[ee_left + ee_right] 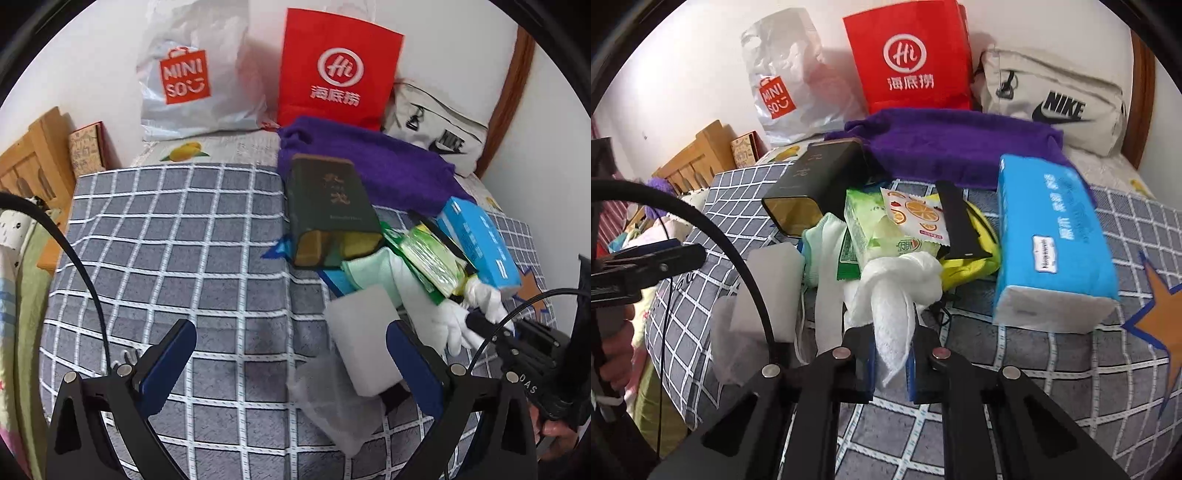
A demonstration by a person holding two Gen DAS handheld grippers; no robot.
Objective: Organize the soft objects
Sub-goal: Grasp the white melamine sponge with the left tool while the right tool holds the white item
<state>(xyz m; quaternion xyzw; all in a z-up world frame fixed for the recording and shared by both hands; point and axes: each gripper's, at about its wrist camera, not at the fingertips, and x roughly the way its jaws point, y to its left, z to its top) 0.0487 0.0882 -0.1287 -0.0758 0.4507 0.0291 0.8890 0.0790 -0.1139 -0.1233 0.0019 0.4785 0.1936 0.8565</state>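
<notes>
Left tongs wide apart over checked blanket — white sponge beside; clutter beyond

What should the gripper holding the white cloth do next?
Probably lift the white cloth a little, up and away from the pile. The right hand-held gripper is shut on the cloth's loose end, while its knotted part lies against the green packet and yellow cloth. The left hand-held gripper is open, holding nothing.

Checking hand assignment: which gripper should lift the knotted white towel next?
Right. The right gripper is already shut on the knotted white towel; the left gripper is open over the bedspread, holding nothing.
</notes>
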